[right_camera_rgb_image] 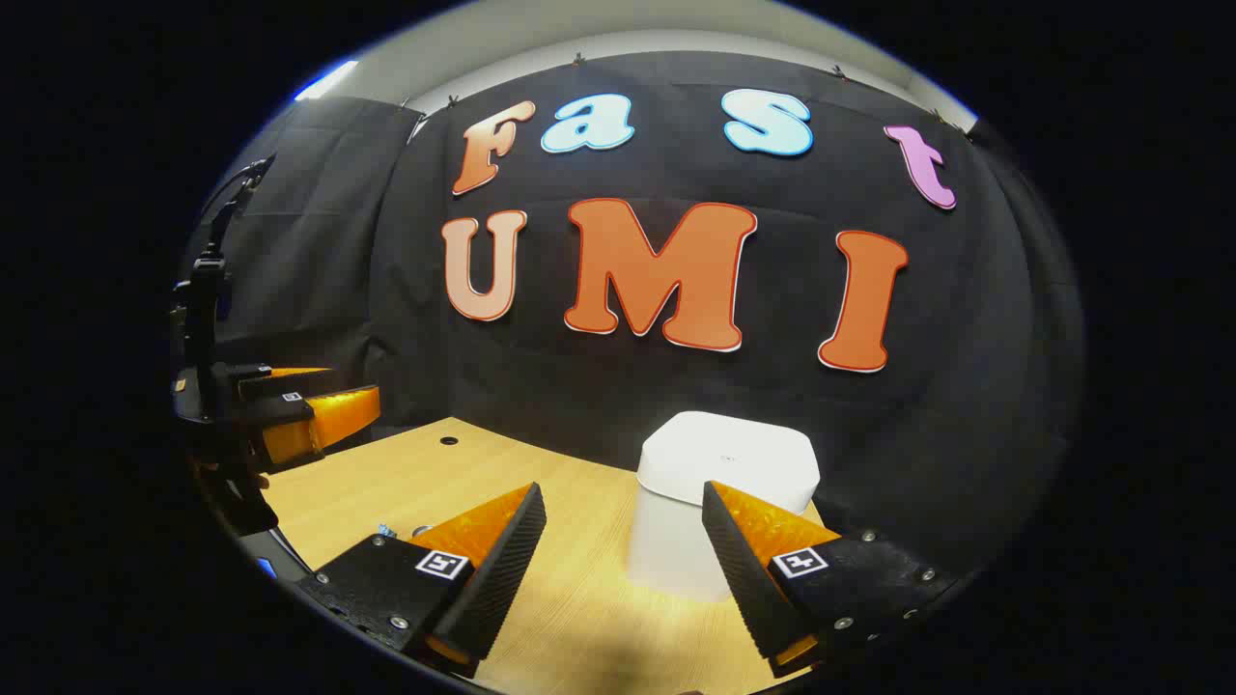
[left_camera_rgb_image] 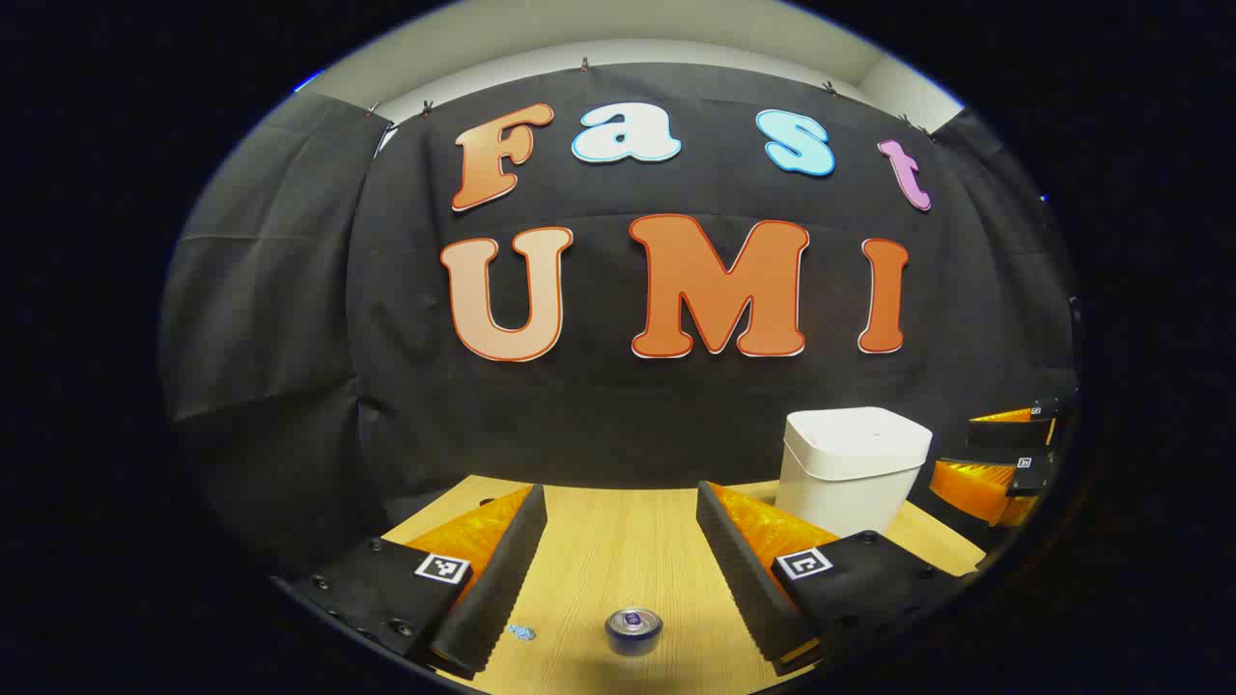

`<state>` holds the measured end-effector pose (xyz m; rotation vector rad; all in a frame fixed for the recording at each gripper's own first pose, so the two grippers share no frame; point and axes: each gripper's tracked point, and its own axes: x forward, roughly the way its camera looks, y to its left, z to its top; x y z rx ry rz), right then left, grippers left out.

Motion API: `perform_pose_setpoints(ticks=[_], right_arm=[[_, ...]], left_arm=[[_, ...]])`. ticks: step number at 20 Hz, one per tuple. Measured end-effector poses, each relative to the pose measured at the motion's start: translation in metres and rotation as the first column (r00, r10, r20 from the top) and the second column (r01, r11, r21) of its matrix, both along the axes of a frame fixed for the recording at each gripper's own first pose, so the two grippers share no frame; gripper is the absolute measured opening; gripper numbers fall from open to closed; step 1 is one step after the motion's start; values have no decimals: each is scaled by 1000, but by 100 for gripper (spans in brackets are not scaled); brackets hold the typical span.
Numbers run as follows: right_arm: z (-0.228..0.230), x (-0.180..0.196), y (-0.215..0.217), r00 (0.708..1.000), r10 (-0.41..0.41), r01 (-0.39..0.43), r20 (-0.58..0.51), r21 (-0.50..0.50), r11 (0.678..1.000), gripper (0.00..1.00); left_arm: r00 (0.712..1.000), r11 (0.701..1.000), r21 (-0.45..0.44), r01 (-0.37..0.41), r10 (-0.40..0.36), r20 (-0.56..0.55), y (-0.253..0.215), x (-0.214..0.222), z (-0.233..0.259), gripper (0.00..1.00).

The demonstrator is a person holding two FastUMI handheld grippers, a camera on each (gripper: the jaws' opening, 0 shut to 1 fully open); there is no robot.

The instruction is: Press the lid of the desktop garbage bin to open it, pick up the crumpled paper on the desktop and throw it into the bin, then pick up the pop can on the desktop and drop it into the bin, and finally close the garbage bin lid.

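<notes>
I have both claws up over the wooden desk (left_camera_rgb_image: 618, 541), and neither one holds anything. The left gripper (left_camera_rgb_image: 623, 550) has its jaws spread wide, with the pop can (left_camera_rgb_image: 633, 629) standing upright on the desk right between them, near the bottom of the left gripper view. That framing suits a later can pickup, I'd judge. Just left of the can lies a small bluish scrap (left_camera_rgb_image: 521, 632); it may be the crumpled paper, but it's too small for me to say.

The right gripper (right_camera_rgb_image: 623, 541) is open too, fingers parted and empty, aimed at the white garbage bin (right_camera_rgb_image: 724, 483), which sits near the back of the desk, close to the booth's cloth. Its lid (right_camera_rgb_image: 729, 449) lies flat and shut, so I read the first step, the press, as not yet done; the right claw sits closest for it and looks lined up above and short of the lid.

From the left gripper view, the bin (left_camera_rgb_image: 850, 463) stands off to the right, with the right gripper (left_camera_rgb_image: 1004, 454) beside it. The right gripper view gives me the lid top from above, which the left view hardly shows, and also the left gripper (right_camera_rgb_image: 290, 410) far off left, well apart from the bin. The can I read clearly from the left gripper view.
</notes>
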<state>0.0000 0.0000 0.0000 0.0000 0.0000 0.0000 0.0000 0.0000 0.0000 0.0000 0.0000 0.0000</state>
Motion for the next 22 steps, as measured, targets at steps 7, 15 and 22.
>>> perform_pose_setpoints(ticks=[7, 15, 22], right_arm=[[1, 19, 12, 998, -62, 63, -14, 29, 998, 98], [9, 37, 36, 992, -122, 122, -18, 36, 992, 98], [16, 53, 48, 993, -119, 120, -19, 31, 992, 98]], left_arm=[[998, 993, 101, 57, -60, 31, 7, 15, 10, 99], [986, 987, 79, 142, -149, 80, 6, 27, 23, 100], [984, 988, 80, 134, -142, 110, 14, 34, 31, 100]])
